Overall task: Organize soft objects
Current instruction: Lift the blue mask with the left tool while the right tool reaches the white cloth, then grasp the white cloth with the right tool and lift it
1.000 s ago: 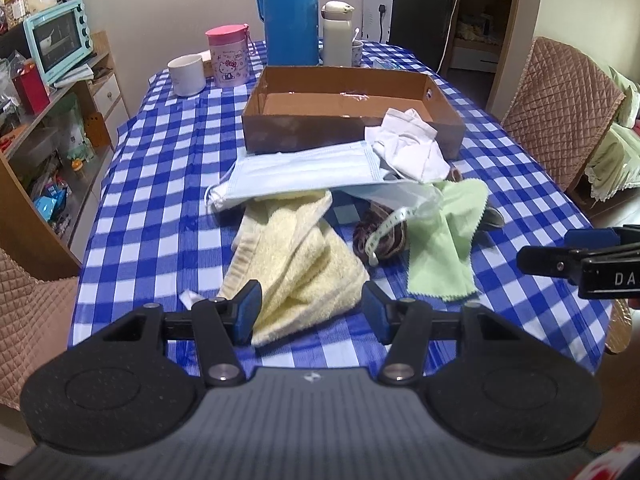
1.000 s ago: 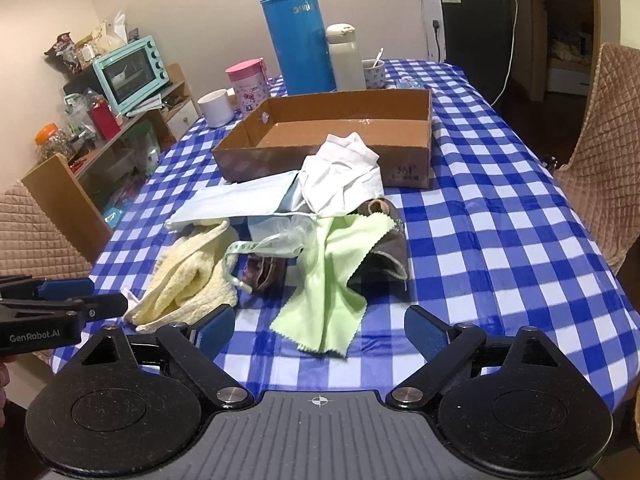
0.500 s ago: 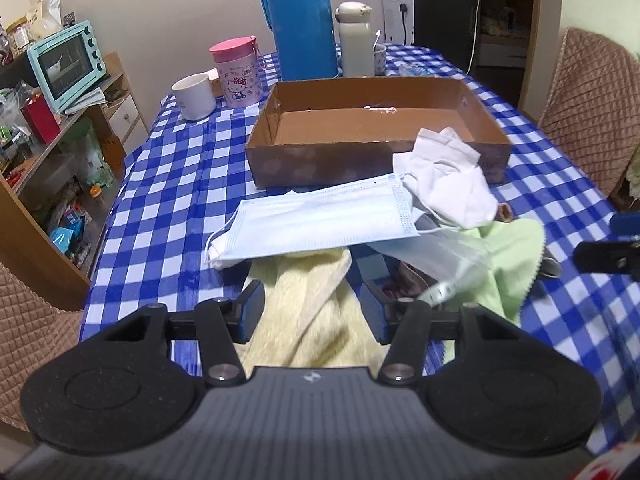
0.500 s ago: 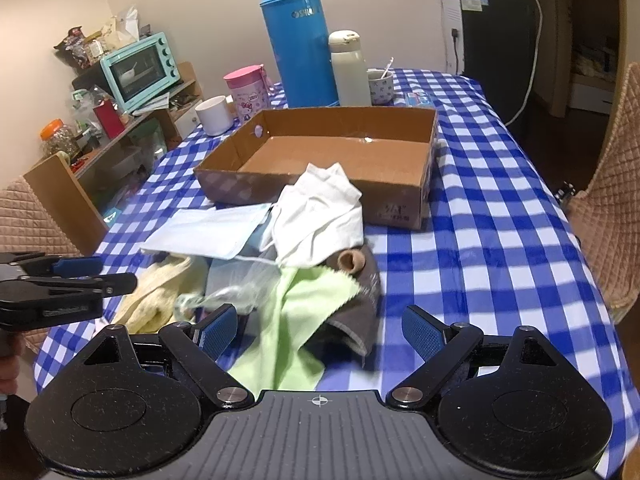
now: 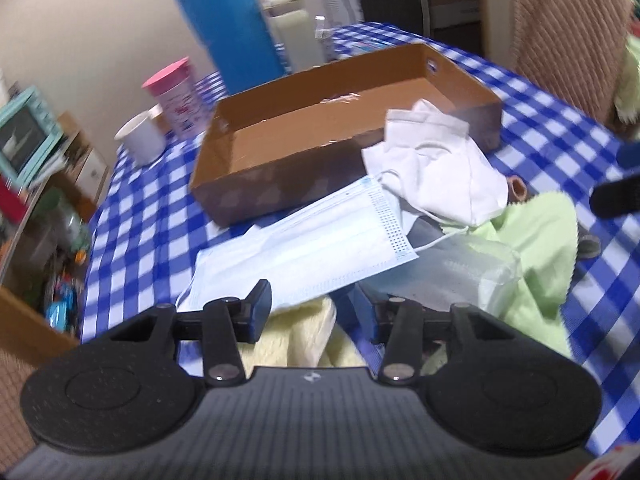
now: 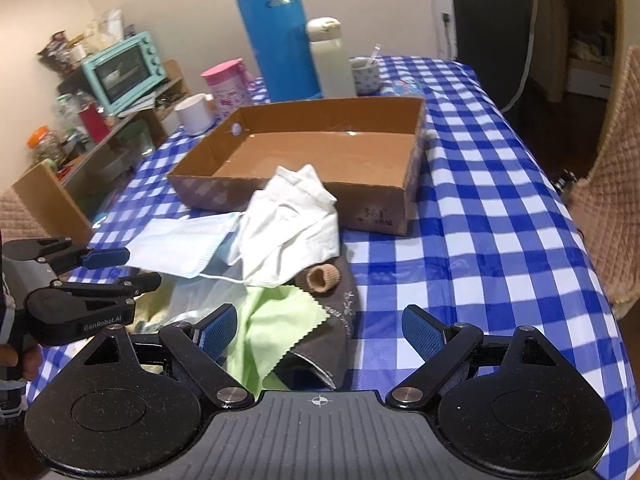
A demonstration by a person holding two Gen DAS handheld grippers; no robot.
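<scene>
Left fingers point(image 5: 312, 316), closing, straddle the yellow towel point(image 5: 296, 332) ungripped; right fingers point(image 6: 320, 330) spread wide.

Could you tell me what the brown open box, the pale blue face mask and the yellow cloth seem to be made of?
The brown open box looks like matte corrugated cardboard, with raw brown walls and a folded rim. The pale blue face mask seems thin pleated non-woven fabric with stitched edges. The yellow cloth appears to be soft terry towelling, judging by its fuzzy pile, though blur leaves that open.
</scene>
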